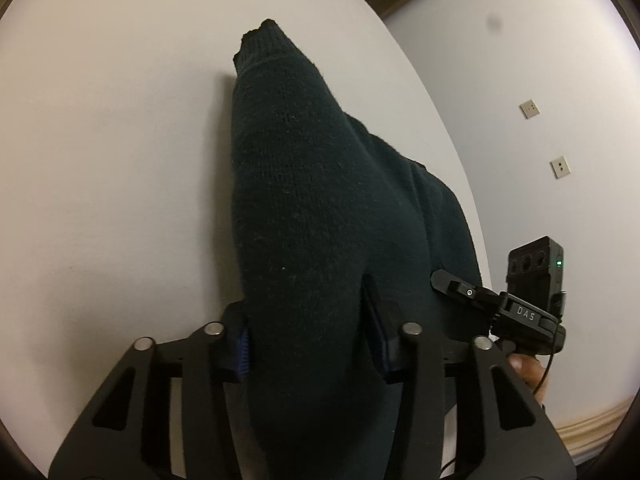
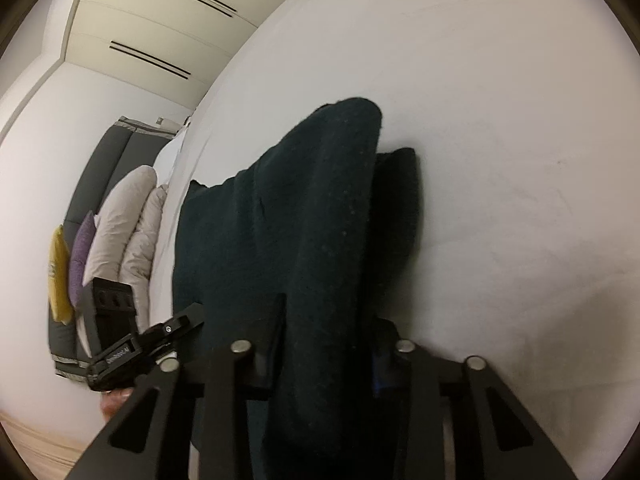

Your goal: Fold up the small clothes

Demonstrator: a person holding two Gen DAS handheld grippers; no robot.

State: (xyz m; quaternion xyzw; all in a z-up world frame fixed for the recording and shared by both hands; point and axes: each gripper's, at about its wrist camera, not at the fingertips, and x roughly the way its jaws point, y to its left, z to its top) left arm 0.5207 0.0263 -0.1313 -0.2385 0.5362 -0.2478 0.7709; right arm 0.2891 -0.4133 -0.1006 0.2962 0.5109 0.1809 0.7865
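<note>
Left wrist view: the left tool [image 1: 308,340] is clamped on a dark green knitted garment [image 1: 304,184]. A thick fold of the knit fills the gap between the two blue-padded fingers [image 1: 242,350], and both pads press into the cloth. From the grip the garment runs away from the camera as a raised ridge, its far end touching the white bench [image 1: 112,152]. A second lobe of the same cloth lies to the right, near the bench edge. The right tool [image 1: 456,286] shows at the lower right, its tip touching that lobe; a fingertip of the person's hand [image 1: 524,366] is visible just beneath it. Behind the bench stands a pale wall with two small wall plates [image 1: 529,109].

Right wrist view: the right tool [image 2: 324,356] is likewise clamped on the dark green knitted garment [image 2: 304,220], a bunched fold gripped between its fingers. The cloth rises from the grip and drapes over onto the bench [image 2: 500,120]; a lower layer shows just beside it on the right. The picture is soft here, so the exact number of layers cannot be told. The left tool [image 2: 180,326] appears at the lower left, touching the garment's edge. Beyond the bench edge are a grey sofa [image 2: 108,160] with pale, purple and yellow cushions [image 2: 120,220].
</note>
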